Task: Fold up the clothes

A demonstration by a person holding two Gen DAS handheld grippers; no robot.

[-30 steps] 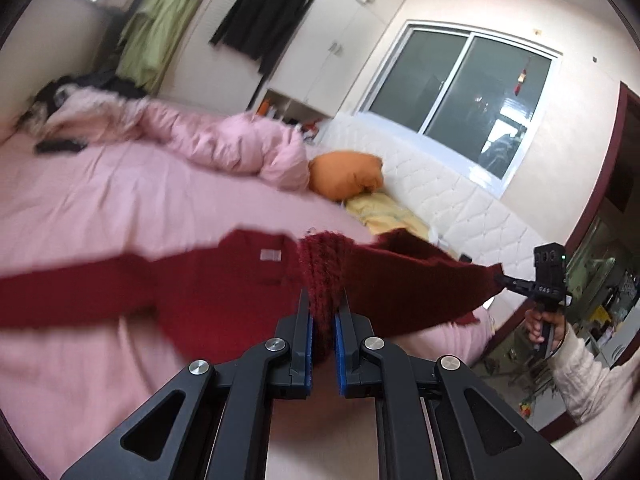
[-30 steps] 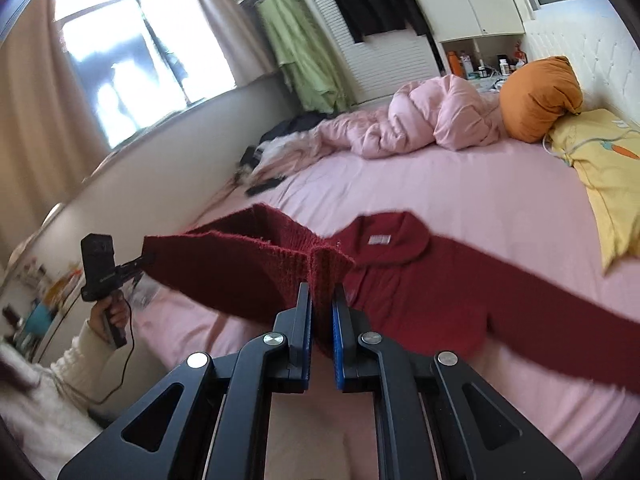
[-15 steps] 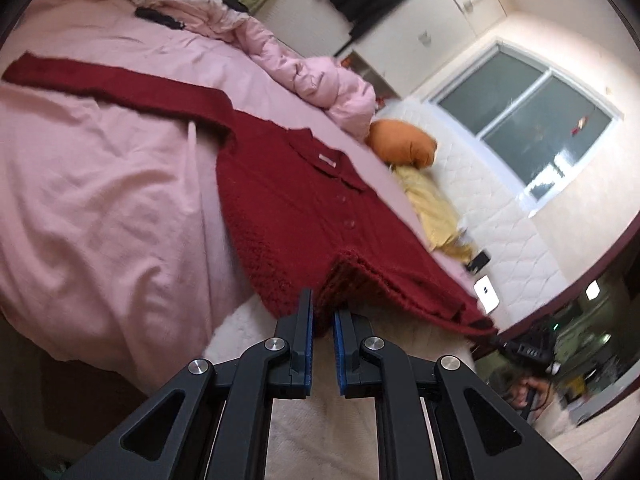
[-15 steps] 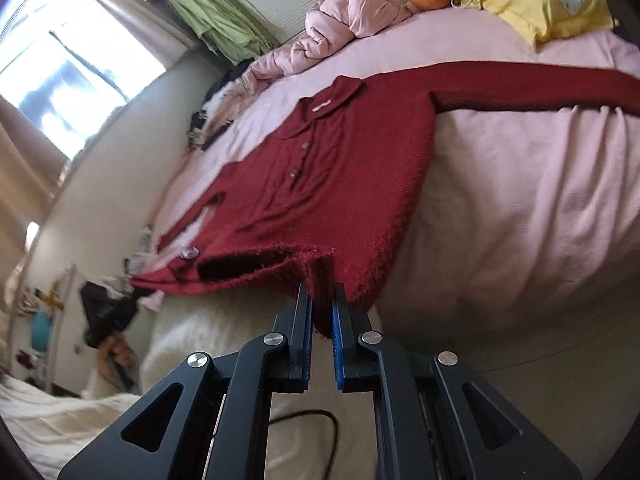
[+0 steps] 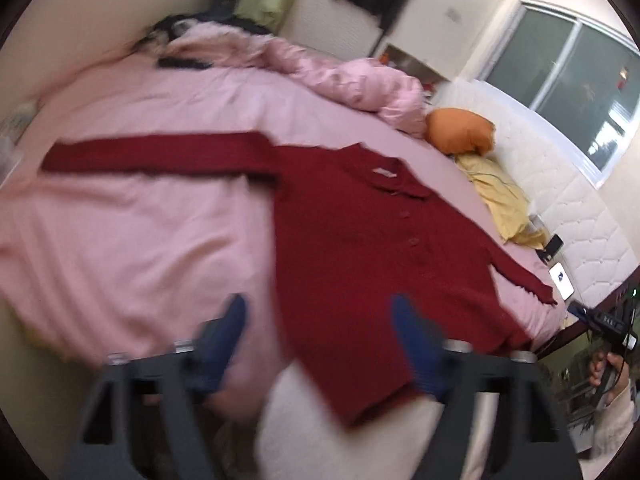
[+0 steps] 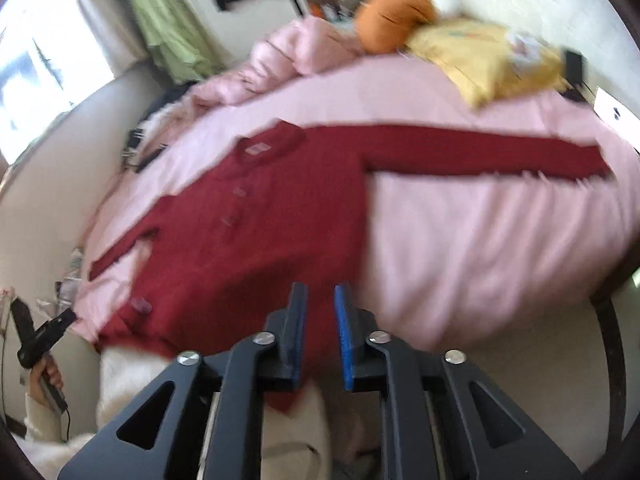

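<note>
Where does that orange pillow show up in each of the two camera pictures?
Left wrist view: the orange pillow sits right of centre in the upper half, above the yellow pillow.
Right wrist view: the orange pillow is near the top, right of centre, left of the yellow pillow.
Shared landmark: the red sweater, spread flat on the pink bed, its collar pointing toward the pillows.

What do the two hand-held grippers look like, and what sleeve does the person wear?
Each hand-held gripper, left and right, has black angular linkage arms with triangular cut-outs, silver round pivot screws and blue pads. The sleeve is cream-white knit.
</note>
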